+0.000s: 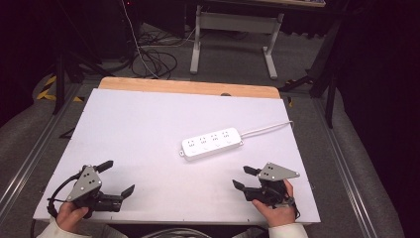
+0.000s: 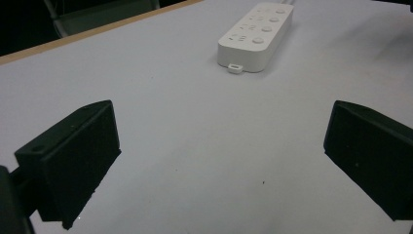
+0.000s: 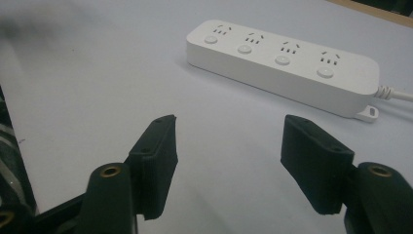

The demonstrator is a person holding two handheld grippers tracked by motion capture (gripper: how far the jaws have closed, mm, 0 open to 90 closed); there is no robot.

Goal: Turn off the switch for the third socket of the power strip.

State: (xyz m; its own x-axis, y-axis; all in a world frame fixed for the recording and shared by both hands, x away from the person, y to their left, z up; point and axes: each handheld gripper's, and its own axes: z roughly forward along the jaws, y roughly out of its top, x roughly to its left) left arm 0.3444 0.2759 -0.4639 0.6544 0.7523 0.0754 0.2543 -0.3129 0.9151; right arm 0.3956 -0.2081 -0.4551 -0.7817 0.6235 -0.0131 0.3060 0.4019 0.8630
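Tools (image 1: pixel 119 177) (image 1: pixel 244 177) apart, power strip (image 1: pixel 211 143) cord cut off.

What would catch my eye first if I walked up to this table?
Probably the white power strip, lying alone near the middle of the white table with its cord trailing off to the right. Next, the two black hand-held tools at the near edge: the left gripper and the right gripper, both with jaws open and nothing between them.
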